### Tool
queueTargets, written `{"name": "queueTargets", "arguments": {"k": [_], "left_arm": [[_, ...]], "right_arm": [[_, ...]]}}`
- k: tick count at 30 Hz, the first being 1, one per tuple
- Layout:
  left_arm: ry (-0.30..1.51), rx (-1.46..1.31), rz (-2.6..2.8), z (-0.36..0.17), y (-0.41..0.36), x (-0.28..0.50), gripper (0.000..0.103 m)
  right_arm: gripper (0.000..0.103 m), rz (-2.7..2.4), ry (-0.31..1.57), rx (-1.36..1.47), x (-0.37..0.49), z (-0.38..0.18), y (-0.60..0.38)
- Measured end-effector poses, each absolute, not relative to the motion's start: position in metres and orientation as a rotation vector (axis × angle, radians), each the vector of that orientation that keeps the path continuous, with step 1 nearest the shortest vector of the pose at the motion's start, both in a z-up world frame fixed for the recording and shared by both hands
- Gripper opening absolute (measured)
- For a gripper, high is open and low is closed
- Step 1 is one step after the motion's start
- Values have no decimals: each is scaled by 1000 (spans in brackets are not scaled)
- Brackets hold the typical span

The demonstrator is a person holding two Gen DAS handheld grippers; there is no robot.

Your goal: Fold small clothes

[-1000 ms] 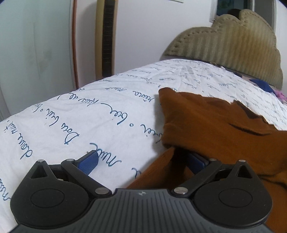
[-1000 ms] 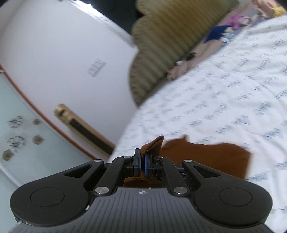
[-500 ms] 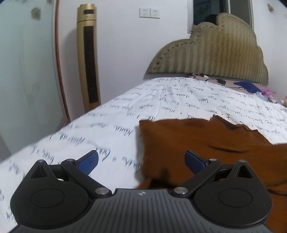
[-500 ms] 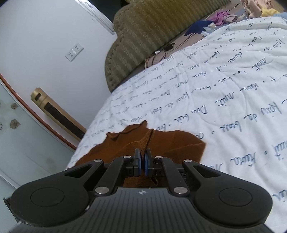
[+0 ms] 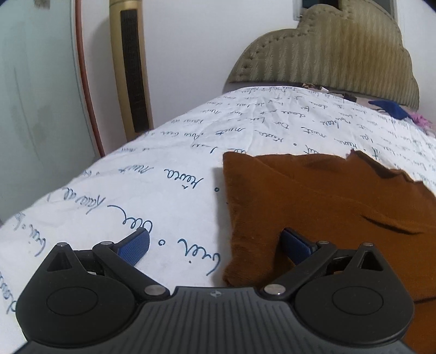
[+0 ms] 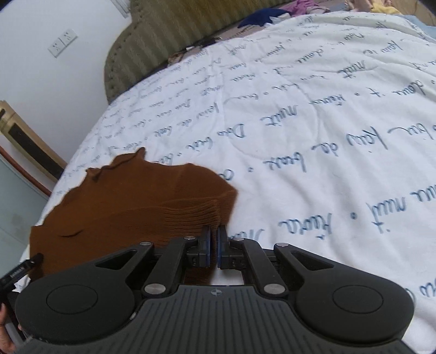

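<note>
A small brown knit garment lies folded on the white bedsheet with blue script. My left gripper is open and empty, low over the sheet at the garment's left edge; its right finger rests over the cloth. In the right wrist view the garment lies flat ahead and to the left. My right gripper is almost shut at the ribbed hem; a thin gap shows between the pads, and the cloth lies just beyond and below them.
An olive padded headboard stands at the far end of the bed, with loose coloured clothes near it. A gold tower fan and a glass panel stand left of the bed, whose left edge is close.
The right gripper lowered the brown cloth's edge onto the bed and the fold now lies flat; the tuft that stood between its pads is gone. The left gripper stayed open, drifting a little.
</note>
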State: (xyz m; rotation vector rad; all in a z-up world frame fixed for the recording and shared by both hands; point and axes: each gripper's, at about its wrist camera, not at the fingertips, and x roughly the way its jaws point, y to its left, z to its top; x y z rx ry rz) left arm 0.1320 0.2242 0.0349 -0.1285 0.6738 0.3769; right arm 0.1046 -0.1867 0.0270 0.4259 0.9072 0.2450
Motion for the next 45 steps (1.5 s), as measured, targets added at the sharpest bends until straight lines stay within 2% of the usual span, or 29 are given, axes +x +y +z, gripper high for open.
{"name": "queueTargets", "arguments": {"k": [2, 6, 10, 16, 18, 19, 21, 23, 26, 27, 28, 30, 35, 40, 41, 45], "left_arm": [[682, -147, 379, 34, 230, 136, 103], [681, -154, 370, 41, 230, 136, 103], [639, -72, 369, 54, 223, 136, 103], [672, -33, 390, 46, 223, 159, 103], [690, -33, 390, 36, 226, 165, 103], [682, -35, 387, 31, 228, 165, 103], [669, -40, 377, 26, 231, 164, 103], [669, -46, 370, 26, 234, 165, 103], [681, -63, 376, 34, 239, 161, 103], [673, -59, 379, 38, 240, 157, 103], [657, -44, 387, 42, 243, 149, 103], [637, -24, 395, 50, 248, 134, 103], [628, -28, 415, 65, 266, 95, 103], [658, -70, 418, 66, 275, 67, 103], [665, -68, 426, 65, 275, 61, 103], [662, -89, 357, 67, 265, 32, 103]], "right_arm": [[7, 273, 908, 430, 102, 29, -188], [24, 243, 877, 411, 97, 42, -182], [24, 280, 796, 375, 93, 61, -169], [24, 367, 838, 369, 114, 53, -129], [20, 320, 889, 363, 125, 35, -126], [9, 312, 882, 376, 128, 27, -129], [0, 295, 879, 423, 131, 20, -141], [0, 304, 899, 524, 131, 15, -157], [0, 288, 888, 511, 118, 21, -157], [6, 289, 876, 498, 112, 27, -157], [19, 296, 861, 496, 105, 32, -157], [33, 307, 833, 479, 89, 45, -157], [35, 397, 801, 454, 56, 64, -145], [44, 380, 882, 416, 55, 42, -121], [43, 334, 911, 413, 57, 32, -119], [48, 333, 877, 500, 43, 40, -127]]}}
